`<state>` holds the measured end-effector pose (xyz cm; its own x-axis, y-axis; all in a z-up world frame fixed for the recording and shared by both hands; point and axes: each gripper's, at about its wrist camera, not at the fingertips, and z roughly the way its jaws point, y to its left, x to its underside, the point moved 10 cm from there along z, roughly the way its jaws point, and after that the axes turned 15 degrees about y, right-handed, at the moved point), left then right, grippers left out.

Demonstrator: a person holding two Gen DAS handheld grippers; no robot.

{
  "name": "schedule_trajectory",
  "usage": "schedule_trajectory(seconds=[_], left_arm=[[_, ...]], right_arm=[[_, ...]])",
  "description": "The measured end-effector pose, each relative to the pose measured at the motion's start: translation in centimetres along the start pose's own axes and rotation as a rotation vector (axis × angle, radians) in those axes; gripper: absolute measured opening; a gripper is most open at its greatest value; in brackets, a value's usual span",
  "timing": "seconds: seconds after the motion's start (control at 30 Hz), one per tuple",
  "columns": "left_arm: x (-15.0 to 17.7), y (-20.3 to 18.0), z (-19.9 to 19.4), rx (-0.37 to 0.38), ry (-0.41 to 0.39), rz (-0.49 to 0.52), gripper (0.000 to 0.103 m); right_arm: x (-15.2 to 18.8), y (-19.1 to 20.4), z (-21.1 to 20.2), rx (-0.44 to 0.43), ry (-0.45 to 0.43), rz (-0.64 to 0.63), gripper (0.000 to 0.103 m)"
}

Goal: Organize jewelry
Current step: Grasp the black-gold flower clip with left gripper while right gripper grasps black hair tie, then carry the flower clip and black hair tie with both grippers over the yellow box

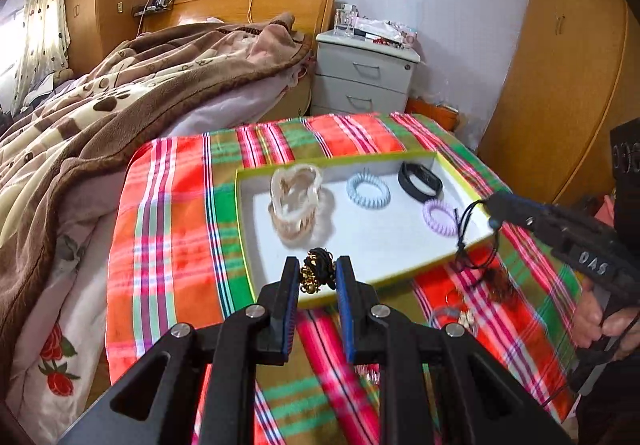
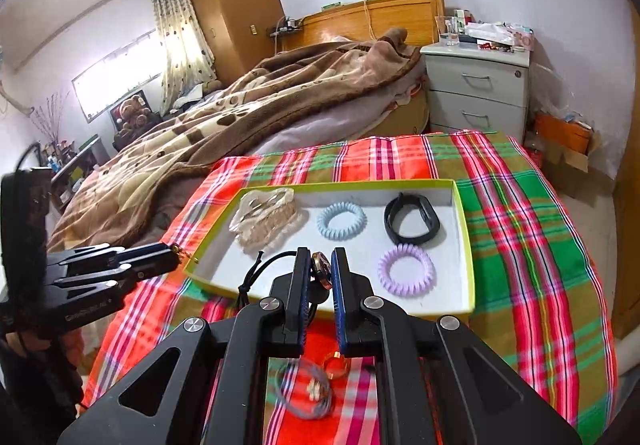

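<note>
Nearest in the left wrist view, the left hand-held gripper (image 1: 318, 277) pinches a black-and-gold beaded bracelet (image 1: 317, 272) between its blue pads, the piece hanging above the near rim of the tray. In the right wrist view the right hand-held gripper (image 2: 321, 270) is pressed together on a round pendant (image 2: 322, 269), whose black cord (image 2: 256, 277) loops off to the left over the tray's near left corner; from the left wrist view the same cord (image 1: 466, 233) dangles from that gripper's tip at the tray's right edge. On the plaid cloth (image 2: 520, 245) below the right gripper lie a gold ring (image 2: 335, 364) and, just beside it, a grey hair tie with a small charm (image 2: 310, 391), both blurred. Beyond the grippers sits the white tray with a yellow-green rim (image 2: 466, 245), holding four items apart from one another: a lilac spiral hair tie (image 2: 406, 270) at near right, a black band (image 2: 412, 223) at far right, a pale blue spiral hair tie (image 2: 341, 220) at far centre, and a cream claw clip (image 2: 264, 219) at far left. Farther off, a bed with a brown blanket (image 2: 260, 105) adjoins a grey nightstand (image 2: 476, 85).
</note>
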<state>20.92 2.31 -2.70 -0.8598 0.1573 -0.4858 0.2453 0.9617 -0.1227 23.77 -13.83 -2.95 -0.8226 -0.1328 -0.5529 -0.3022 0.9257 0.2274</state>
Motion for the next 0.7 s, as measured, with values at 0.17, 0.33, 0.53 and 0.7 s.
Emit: schedule_trajectory(seconds=[0.17,0.33,0.53,0.7], left_arm=[[-1.5,0.3,1.2,0.018,0.005,-0.007,0.019],[-2.4,0.6,3.0,0.029,0.030,-0.023,0.019],[-2.4,0.7,4.7,0.028,0.060,-0.023,0.019],[-1.7,1.1,6.2,0.029,0.094,-0.036,0.019]], right_arm=[[-1.4,0.0,2.1,0.003,0.035,0.004,0.011],[-2.7,0.3,4.7,0.014,0.077,-0.003,0.011],[-3.3,0.4,7.7,0.016,0.140,-0.005,0.011],[-3.3,0.6,9.4,0.021,0.186,-0.018,0.011]])
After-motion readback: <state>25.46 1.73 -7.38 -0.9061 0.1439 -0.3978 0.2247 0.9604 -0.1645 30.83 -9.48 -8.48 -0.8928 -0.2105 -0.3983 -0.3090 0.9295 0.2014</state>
